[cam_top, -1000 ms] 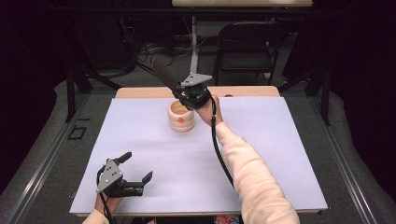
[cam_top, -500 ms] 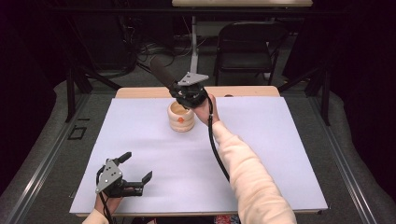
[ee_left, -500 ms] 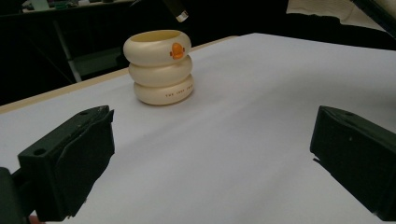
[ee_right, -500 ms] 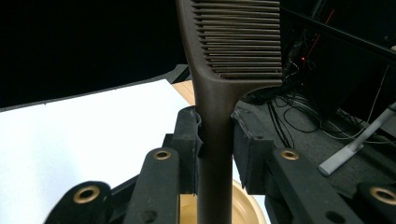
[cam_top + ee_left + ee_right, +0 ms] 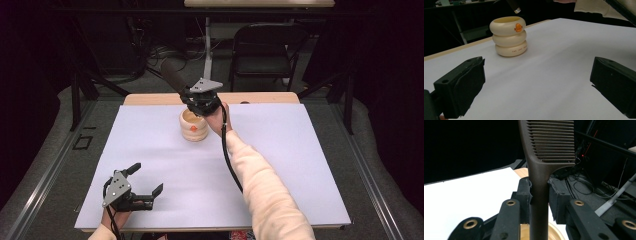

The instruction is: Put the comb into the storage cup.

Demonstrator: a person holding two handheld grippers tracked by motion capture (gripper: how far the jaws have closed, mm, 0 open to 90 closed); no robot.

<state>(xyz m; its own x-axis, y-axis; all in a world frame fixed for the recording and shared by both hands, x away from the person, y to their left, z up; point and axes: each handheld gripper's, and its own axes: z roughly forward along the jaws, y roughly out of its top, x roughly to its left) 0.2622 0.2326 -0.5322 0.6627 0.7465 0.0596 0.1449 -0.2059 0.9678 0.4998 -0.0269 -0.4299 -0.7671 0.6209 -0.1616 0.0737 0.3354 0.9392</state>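
The dark brown comb (image 5: 541, 157) stands clamped by its handle between the jaws of the right tool (image 5: 539, 195), its teeth rising above the pads in the right gripper view while the handle runs down toward a cream opening below. In the high view the comb (image 5: 172, 77) slants up and away from the right tool (image 5: 201, 102), which hangs just above the mouth of a cream ringed holder (image 5: 193, 125). The left gripper view shows that holder (image 5: 508, 36) as three stacked rounded rings with a small orange mark on the top one, and the comb's handle tip (image 5: 514, 6) hovers just above its rim, not yet inside. The holder stands on the white-covered worktop (image 5: 300, 150). Well apart from the right tool, near the front edge, the left tool (image 5: 145, 187) rests low with its jaws spread wide and nothing between them.
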